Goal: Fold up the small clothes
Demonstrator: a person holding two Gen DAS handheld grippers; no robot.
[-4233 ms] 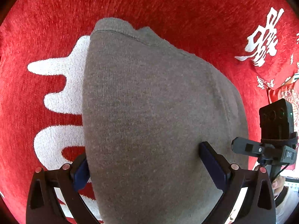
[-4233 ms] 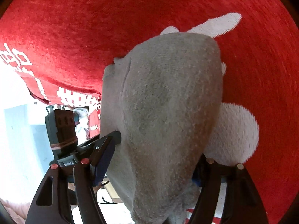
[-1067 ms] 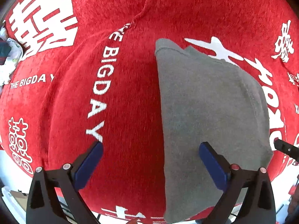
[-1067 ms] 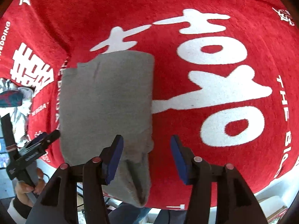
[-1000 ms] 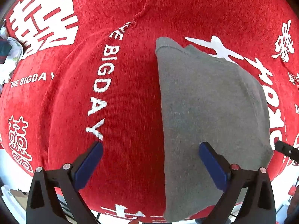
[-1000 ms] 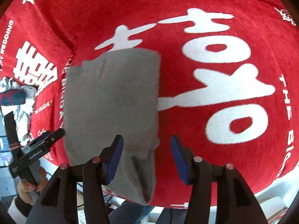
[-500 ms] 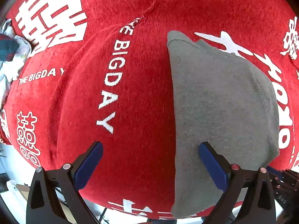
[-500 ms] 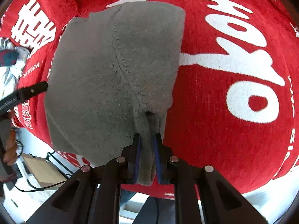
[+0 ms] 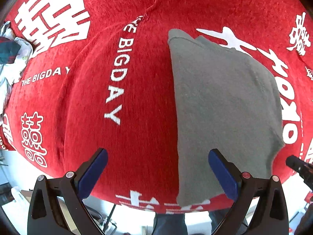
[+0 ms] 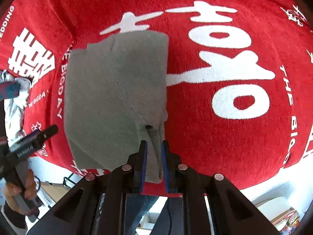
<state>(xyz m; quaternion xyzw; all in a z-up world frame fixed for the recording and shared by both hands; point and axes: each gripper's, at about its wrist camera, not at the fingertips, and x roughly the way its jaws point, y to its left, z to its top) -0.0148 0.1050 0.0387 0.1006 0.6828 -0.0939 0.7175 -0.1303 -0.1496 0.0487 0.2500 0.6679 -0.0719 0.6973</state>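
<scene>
A folded grey garment [image 9: 225, 107] lies on a red cloth with white lettering [image 9: 137, 98]. In the left wrist view my left gripper [image 9: 158, 168] is open and empty, hovering above the cloth with the garment's left edge between its blue fingers. In the right wrist view my right gripper [image 10: 153, 156] is shut on the near right corner of the grey garment [image 10: 115, 90], which bunches up between the pads.
A heap of white and teal clothes [image 9: 9, 58] lies at the far left edge of the cloth; it also shows in the right wrist view [image 10: 11, 92]. The near table edge [image 9: 166, 207] runs just below the garment. The left gripper's body [image 10: 29, 145] shows left.
My right gripper was open beside the garment's near corner, then shut on it. The left gripper stayed open and drifted slightly left of the garment.
</scene>
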